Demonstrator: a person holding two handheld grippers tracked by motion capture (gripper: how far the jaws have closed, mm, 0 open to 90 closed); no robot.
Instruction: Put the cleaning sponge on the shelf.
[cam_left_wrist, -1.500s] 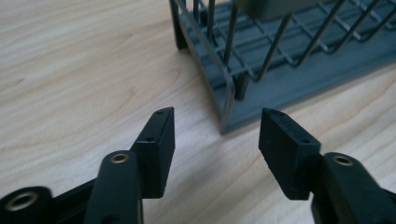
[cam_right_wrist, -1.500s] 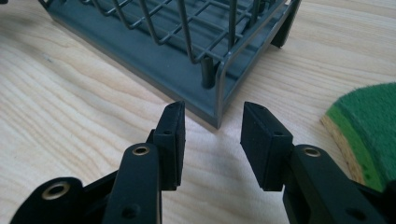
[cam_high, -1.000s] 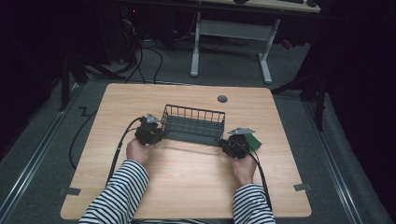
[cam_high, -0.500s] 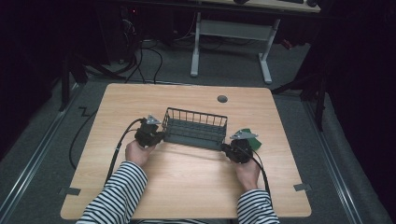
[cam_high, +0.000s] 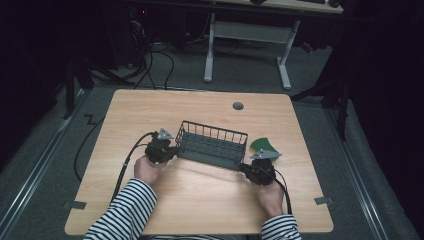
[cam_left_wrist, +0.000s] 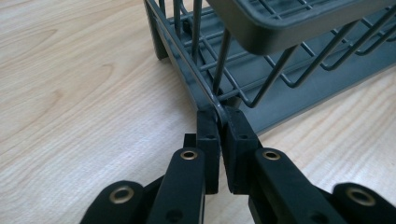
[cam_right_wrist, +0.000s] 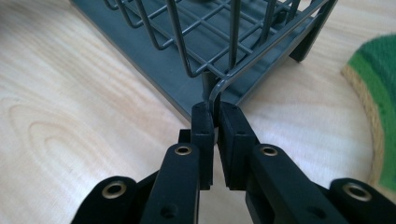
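Observation:
A dark grey wire basket (cam_high: 212, 145) sits in the middle of the wooden table (cam_high: 200, 200), empty inside. My left gripper (cam_high: 175, 150) is at its near left corner. In the left gripper view the jaws (cam_left_wrist: 219, 121) are shut on the basket's (cam_left_wrist: 280, 56) bottom corner wire. My right gripper (cam_high: 245, 169) is at the near right corner. Its jaws (cam_right_wrist: 211, 114) are shut on the bent corner wire of the basket (cam_right_wrist: 210, 42). I cannot tell whether the basket touches the table.
A green pad with a tan edge (cam_high: 264, 145) lies on the table just right of the basket, close to the right gripper (cam_right_wrist: 378, 84). A round cable hole (cam_high: 238, 106) is near the far edge. White desk legs (cam_high: 210, 50) stand beyond the table.
Both grippers and the basket between them have shifted toward the near edge of the table, the right side more than the left. Both grips have stayed shut.

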